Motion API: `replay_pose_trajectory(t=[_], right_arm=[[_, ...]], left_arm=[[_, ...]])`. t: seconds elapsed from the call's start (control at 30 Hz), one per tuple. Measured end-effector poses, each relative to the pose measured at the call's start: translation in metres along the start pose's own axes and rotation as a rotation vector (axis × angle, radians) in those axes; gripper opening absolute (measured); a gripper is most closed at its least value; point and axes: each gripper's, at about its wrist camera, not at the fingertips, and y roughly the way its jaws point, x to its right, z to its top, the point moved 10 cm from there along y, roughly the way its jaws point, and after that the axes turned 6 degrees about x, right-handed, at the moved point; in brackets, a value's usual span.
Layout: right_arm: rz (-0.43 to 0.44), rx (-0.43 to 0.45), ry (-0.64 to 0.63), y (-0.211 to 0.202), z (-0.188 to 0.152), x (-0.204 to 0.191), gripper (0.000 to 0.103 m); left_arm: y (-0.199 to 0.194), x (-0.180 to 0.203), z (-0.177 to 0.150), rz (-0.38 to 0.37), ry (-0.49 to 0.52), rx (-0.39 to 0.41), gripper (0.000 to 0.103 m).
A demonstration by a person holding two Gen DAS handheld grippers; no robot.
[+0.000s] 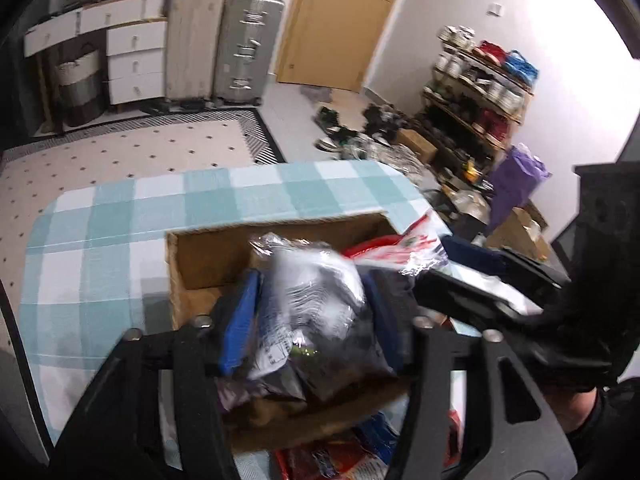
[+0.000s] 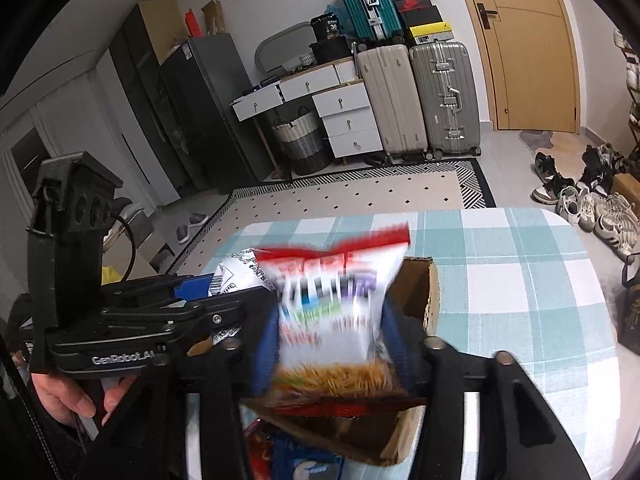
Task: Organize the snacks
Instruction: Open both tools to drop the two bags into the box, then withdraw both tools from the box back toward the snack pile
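The left tool (image 1: 310, 320) is clamping a clear and dark snack bag (image 1: 316, 304) between its blue pads, holding it just above the open cardboard box (image 1: 208, 256) on the checked table (image 1: 100, 240). To its right, the right tool (image 2: 330, 344) is pinching a white and red snack packet (image 2: 332, 300), blurred, over the same box's near edge.

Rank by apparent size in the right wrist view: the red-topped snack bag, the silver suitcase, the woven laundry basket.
1. red-topped snack bag, though it is nearest the camera
2. silver suitcase
3. woven laundry basket
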Motion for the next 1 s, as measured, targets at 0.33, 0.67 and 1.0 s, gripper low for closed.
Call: replay_pose_trajectory(t=[0.33,0.67,1.0], right_arm=[[-0.007,0.078,0.012,-0.028,0.004,0.013,0.089],[-0.01,0.104,-0.024,-0.08,-0.016,-0.006,0.089],[-0.021,0.11,-0.027,-0.134,-0.055,-0.017,0.091]], left_arm=[[-0.017,-0.015,-0.005,0.045,-0.034,0.04,0.08],[-0.067,-0.004,-0.027,0.054,-0.073,0.081,0.08],[-0.122,0.03,-0.068,0.119,-0.004,0.117,0.081]])
